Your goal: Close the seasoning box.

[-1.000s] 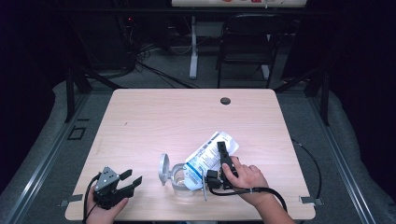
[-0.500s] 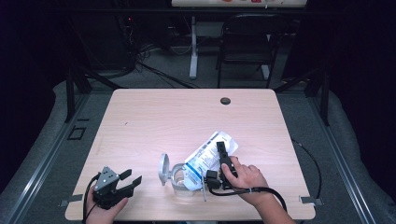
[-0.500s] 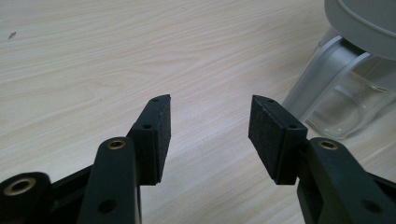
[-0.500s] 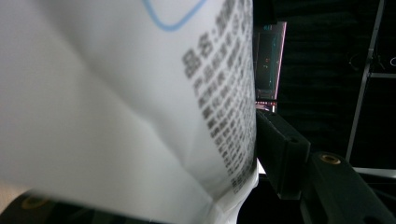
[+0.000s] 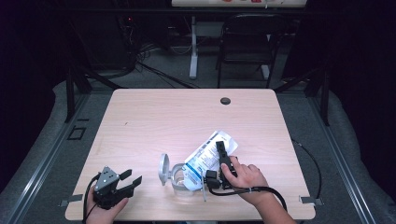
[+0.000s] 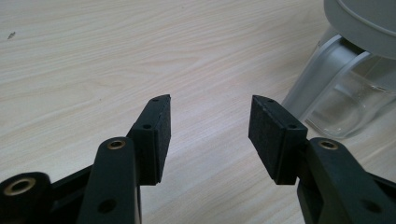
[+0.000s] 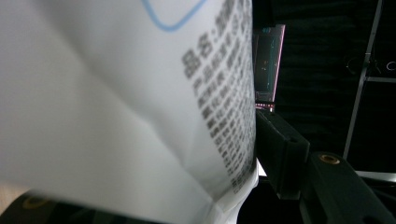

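Observation:
A white pouch (image 5: pixel 204 157) with blue and black print lies tilted over a clear glass jar (image 5: pixel 180 179) near the table's front edge. The jar's hinged lid (image 5: pixel 163 169) stands open to its left. My right gripper (image 5: pixel 219 153) is shut on the pouch, and a hand holds it from the right. In the right gripper view the pouch (image 7: pixel 116 93) covers the left jaw, and the right finger (image 7: pixel 280 149) presses its edge. My left gripper (image 5: pixel 130 178) rests open at the front left, nothing between its pads (image 6: pixel 159 135). The jar (image 6: pixel 345 98) stands just beyond it to the right.
The light wooden table (image 5: pixel 154 116) has a round black cable hole (image 5: pixel 225 101) at the back. A black chair (image 5: pixel 247 42) and a white post (image 5: pixel 193 46) stand beyond the far edge. A black cable (image 5: pixel 314 163) trails off the right side.

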`<state>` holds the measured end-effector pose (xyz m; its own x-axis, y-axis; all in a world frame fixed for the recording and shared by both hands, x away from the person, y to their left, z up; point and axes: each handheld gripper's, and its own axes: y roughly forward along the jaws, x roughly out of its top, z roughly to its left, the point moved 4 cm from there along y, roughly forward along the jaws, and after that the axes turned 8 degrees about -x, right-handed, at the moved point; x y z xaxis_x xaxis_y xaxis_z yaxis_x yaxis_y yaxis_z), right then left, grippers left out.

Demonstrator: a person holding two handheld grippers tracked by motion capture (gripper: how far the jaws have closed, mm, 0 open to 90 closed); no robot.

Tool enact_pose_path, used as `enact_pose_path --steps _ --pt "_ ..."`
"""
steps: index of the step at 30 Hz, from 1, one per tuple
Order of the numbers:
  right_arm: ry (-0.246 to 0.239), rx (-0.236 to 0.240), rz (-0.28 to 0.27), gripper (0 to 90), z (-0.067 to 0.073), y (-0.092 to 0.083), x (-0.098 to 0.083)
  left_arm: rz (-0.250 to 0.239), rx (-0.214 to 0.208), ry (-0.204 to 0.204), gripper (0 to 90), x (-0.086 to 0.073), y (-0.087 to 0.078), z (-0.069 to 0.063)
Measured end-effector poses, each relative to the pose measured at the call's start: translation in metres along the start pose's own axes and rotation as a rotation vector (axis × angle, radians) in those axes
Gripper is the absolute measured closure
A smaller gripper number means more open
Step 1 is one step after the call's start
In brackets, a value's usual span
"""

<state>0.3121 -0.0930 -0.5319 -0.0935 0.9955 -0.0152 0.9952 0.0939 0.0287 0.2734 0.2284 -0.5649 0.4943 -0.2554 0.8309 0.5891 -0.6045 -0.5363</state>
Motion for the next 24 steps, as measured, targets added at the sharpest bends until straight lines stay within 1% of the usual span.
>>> enact_pose_path --steps 3,5,6,8,9,11,13,15,20,24 --pt "-0.002 -0.001 -0.001 51.3 -0.0003 0.0001 0.0002 0.001 0.0 0.0 49.8 0.0 0.0 0.0003" --pt "-0.017 -0.002 0.006 51.4 -0.0012 -0.0004 0.0004 -0.002 -0.002 0.0 49.9 -0.0001 0.0003 0.0004" --pt "-0.014 -0.004 -0.001 51.4 -0.0013 0.0001 0.0005 -0.002 -0.002 0.0 49.9 -0.0001 0.0003 0.0004" --pt "-0.026 -0.007 0.001 51.4 -0.0021 -0.0001 0.0008 0.001 0.0 0.0 49.9 -0.0001 0.0002 0.0003" --pt "-0.014 -0.007 -0.011 51.4 -0.0014 0.0008 0.0008 0.001 0.0 -0.001 49.9 -0.0002 0.0003 0.0002" --pt "-0.018 -0.009 -0.012 51.4 -0.0016 0.0008 0.001 -0.003 -0.002 -0.001 49.9 -0.0002 0.0006 0.0003" --pt "-0.032 -0.011 -0.005 51.5 -0.0028 0.0003 0.0013 -0.002 -0.003 -0.001 49.9 -0.0002 0.0005 0.0003" --pt "-0.023 -0.007 -0.006 51.5 -0.0023 0.0005 0.0013 0.0 -0.001 -0.001 49.8 0.0 0.0001 0.0001" --pt "-0.038 -0.008 -0.001 51.7 -0.0035 0.0003 0.0019 -0.001 -0.001 -0.002 49.9 0.0001 0.0002 0.0" --pt "-0.038 -0.012 -0.017 51.9 -0.0038 0.0011 0.003 0.0 -0.001 -0.002 49.9 0.0 0.0001 0.0002"
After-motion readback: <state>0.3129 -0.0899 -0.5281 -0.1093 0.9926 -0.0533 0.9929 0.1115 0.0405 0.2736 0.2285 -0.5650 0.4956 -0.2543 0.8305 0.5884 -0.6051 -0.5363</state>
